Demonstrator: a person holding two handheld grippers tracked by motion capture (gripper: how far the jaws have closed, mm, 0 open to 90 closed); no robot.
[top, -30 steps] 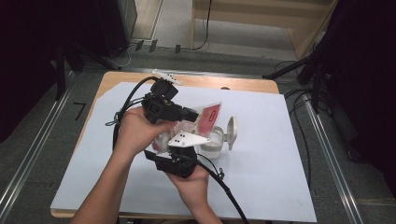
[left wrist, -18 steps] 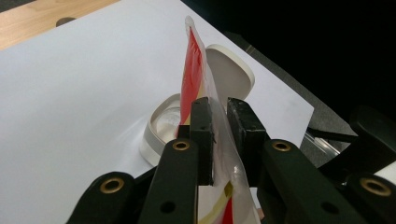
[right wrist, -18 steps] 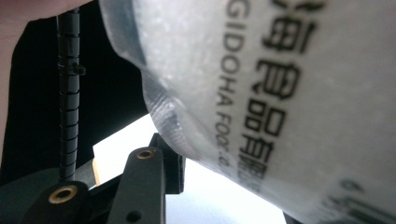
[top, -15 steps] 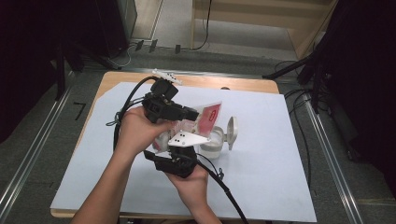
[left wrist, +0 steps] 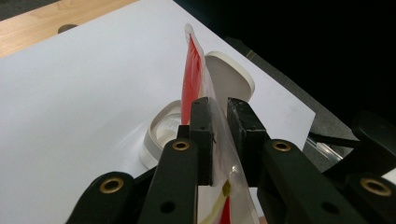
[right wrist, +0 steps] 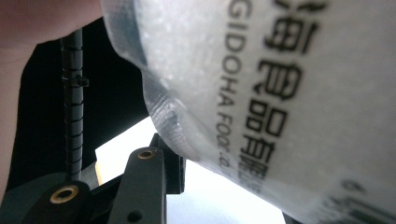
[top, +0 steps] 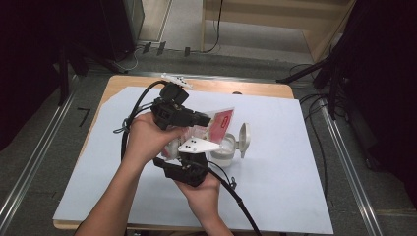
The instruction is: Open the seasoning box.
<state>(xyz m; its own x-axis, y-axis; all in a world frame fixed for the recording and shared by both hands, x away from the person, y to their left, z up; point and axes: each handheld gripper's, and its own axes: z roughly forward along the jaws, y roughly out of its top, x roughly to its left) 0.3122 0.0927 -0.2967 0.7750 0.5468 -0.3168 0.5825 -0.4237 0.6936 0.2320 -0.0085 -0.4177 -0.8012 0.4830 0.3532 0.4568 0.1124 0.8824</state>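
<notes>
Nothing much has moved since a moment ago: the left gripper (left wrist: 219, 135) is still pinched shut on the red and clear packet (top: 219, 124), holding it up just over the white pot (top: 223, 150) in the middle of the table (top: 305, 162), while the right gripper (top: 195, 155) sits near the packet's bottom, and I cannot tell if its jaws are apart or together. It looks like the packet is meant to be tipped into the pot, so keep the squeeze firm and its far end right above the opening. The pot's lid (top: 244, 140) stands up on the right and could get bumped, and both cables (top: 236, 196) trail close to the hands.
</notes>
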